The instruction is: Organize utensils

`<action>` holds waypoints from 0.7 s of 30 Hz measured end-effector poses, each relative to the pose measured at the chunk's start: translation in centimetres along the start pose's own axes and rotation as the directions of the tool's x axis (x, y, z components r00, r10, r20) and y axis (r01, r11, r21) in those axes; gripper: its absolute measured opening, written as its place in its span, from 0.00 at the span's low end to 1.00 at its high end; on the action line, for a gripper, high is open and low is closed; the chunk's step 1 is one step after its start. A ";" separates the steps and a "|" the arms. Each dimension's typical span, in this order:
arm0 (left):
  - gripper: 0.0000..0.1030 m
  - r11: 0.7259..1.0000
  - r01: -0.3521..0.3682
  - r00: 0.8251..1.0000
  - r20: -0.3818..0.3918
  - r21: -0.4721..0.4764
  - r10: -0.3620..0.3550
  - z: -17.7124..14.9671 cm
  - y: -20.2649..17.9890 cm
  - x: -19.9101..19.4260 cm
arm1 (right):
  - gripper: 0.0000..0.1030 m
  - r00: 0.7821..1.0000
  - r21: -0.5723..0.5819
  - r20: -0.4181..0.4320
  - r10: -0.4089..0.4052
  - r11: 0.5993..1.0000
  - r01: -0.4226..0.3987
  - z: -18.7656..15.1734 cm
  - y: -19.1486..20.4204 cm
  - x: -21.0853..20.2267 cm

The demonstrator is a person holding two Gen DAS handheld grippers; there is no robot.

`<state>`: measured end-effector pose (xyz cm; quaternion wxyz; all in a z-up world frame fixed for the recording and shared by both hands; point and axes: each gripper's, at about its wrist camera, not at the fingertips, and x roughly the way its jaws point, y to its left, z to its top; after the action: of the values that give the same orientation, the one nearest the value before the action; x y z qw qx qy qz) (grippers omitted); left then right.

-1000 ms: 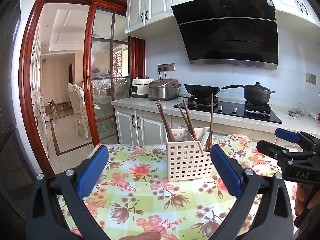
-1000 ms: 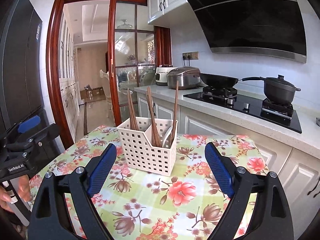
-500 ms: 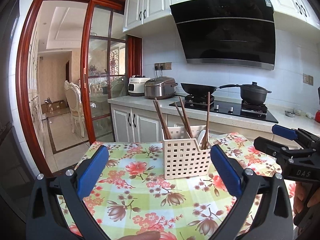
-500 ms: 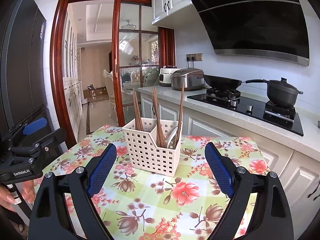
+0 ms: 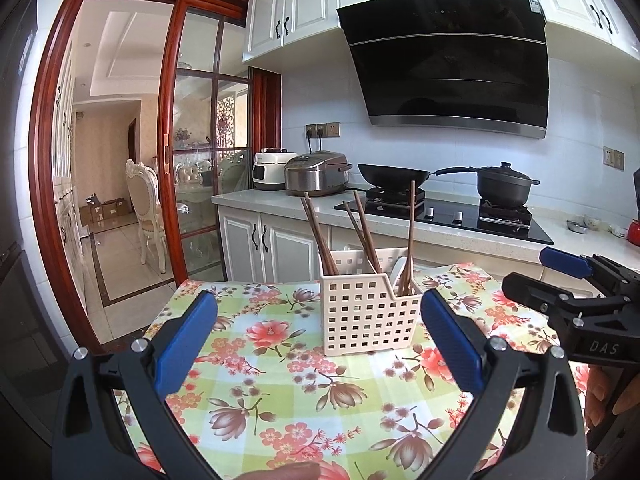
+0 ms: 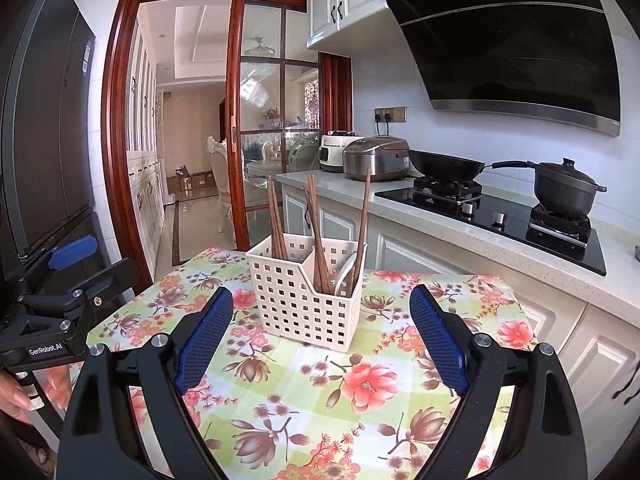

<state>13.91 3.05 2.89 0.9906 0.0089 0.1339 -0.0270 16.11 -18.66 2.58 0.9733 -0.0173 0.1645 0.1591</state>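
A: Which step is in hand?

B: I judge it is near the end. The white basket (image 5: 370,314) stands on the flowered tablecloth (image 5: 272,392), at 12 o'clock from the left gripper (image 5: 316,344) and at 12 o'clock from the right gripper (image 6: 320,340). Both grippers are released, their blue pads spread wide, and hold nothing.

A: Where are the utensils?

B: All inside the basket. I count six brown chopsticks (image 6: 318,236): two in the left compartment, four in the right one. One white utensil (image 6: 345,276), maybe a spoon, also leans in the right compartment.

A: And the next move?

B: I see no loose utensil on the cloth. Probably only a check, or to gather the chopsticks into one compartment, pinching them gently near the top.
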 end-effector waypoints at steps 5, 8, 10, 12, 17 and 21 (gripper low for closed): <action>0.96 1.000 0.001 1.000 0.000 0.002 -0.001 0.0 0.0 0.0 | 0.82 1.000 -0.001 0.001 0.000 1.000 0.000 -0.1 0.1 0.0; 0.96 1.000 0.002 1.000 -0.001 0.002 -0.002 0.0 0.0 0.0 | 0.82 1.000 -0.002 0.003 0.001 1.000 -0.001 0.0 0.2 -0.1; 0.96 1.000 0.002 1.000 -0.003 0.002 -0.001 0.0 0.0 0.1 | 0.82 1.000 -0.003 0.003 0.000 1.000 0.000 0.0 0.2 -0.1; 0.96 1.000 0.003 1.000 -0.002 0.002 -0.003 0.0 0.0 0.1 | 0.82 1.000 -0.002 0.004 0.002 1.000 -0.002 0.0 0.2 -0.1; 0.96 1.000 0.002 1.000 -0.003 0.002 -0.002 0.0 0.0 0.1 | 0.82 1.000 -0.004 0.003 0.001 1.000 -0.001 0.0 0.2 -0.2; 0.96 1.000 0.004 1.000 -0.004 -0.001 -0.004 0.0 0.0 0.2 | 0.82 1.000 -0.003 0.003 0.002 1.000 -0.002 0.0 0.1 -0.2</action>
<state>14.11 3.06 2.81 0.9903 0.0084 0.1357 -0.0287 15.94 -18.59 2.68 0.9734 -0.0185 0.1626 0.1605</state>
